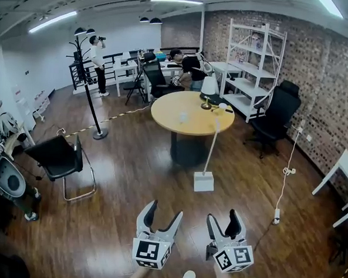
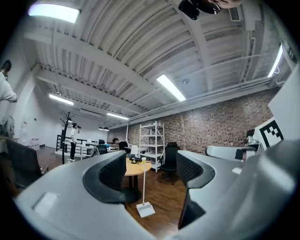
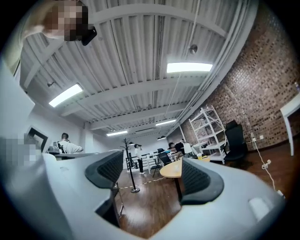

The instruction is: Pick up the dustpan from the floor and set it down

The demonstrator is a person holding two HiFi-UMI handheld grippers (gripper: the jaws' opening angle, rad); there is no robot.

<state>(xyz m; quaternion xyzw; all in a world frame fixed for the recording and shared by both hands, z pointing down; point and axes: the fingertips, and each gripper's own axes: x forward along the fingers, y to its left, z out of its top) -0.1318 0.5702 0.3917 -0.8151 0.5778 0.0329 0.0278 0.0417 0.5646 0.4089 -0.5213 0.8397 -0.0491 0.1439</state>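
Observation:
A white long-handled dustpan (image 1: 204,181) stands upright on the wooden floor in front of the round table, its handle leaning toward the tabletop. In the left gripper view the dustpan (image 2: 145,209) shows between the jaws, well ahead on the floor. My left gripper (image 1: 165,210) and right gripper (image 1: 223,216) are held side by side low in the head view, well short of the dustpan. Both are open and hold nothing. The left gripper (image 2: 152,168) points level at the table; the right gripper (image 3: 152,171) points slightly upward toward the room's far end.
A round wooden table (image 1: 190,114) with a lamp stands behind the dustpan. A black chair (image 1: 58,158) sits at the left, a coat stand (image 1: 86,89) beyond it. An office chair (image 1: 275,115), a white shelf (image 1: 252,64) and a floor cable (image 1: 277,215) are at the right. People are at the back.

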